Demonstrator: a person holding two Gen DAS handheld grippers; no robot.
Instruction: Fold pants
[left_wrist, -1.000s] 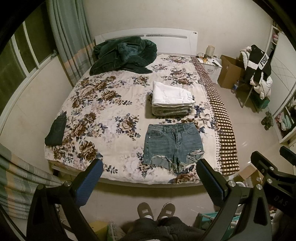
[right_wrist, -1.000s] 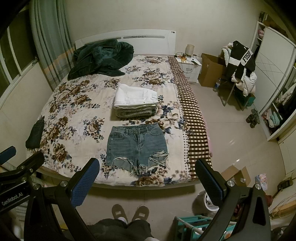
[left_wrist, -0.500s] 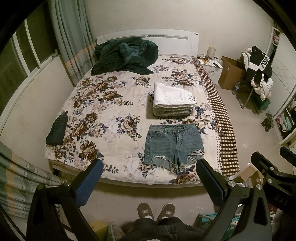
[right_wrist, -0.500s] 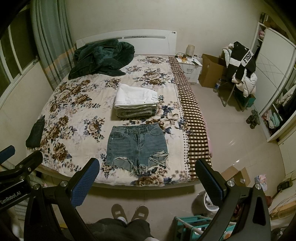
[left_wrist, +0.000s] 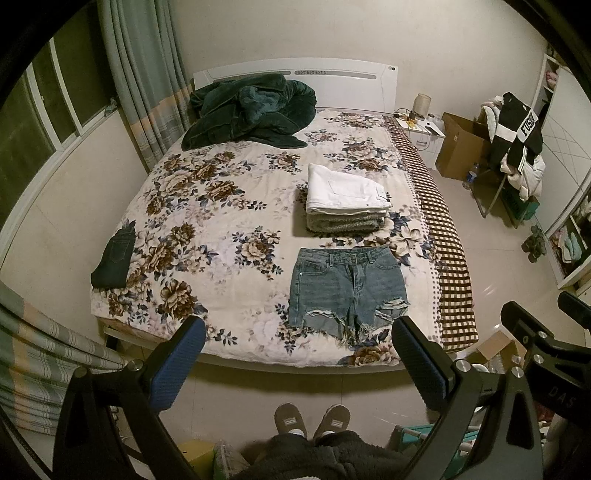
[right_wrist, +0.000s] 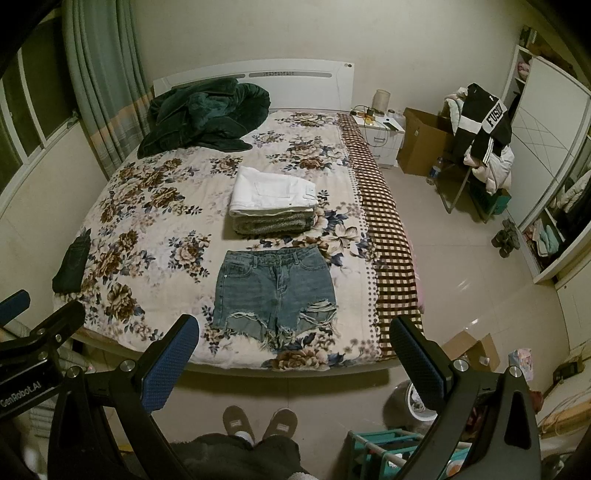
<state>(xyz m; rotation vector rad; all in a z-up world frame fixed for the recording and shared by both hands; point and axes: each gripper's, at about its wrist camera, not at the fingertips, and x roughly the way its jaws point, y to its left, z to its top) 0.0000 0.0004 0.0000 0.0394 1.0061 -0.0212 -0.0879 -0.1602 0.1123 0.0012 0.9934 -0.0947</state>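
Blue denim shorts lie flat near the foot of the floral bed, waistband away from me, frayed hems toward me. They also show in the right wrist view. My left gripper is open and empty, held above the floor short of the bed's foot edge. My right gripper is open and empty at about the same distance. Neither touches the shorts.
A stack of folded clothes with white pants on top sits behind the shorts. A dark green blanket is heaped at the headboard. Dark folded pants lie at the bed's left edge. A chair with clothes and a cardboard box stand right.
Both views have shifted very slightly; the bed and shorts sit a touch lower and to the right in frame. Nothing on the bed has moved. Both grippers stay open.
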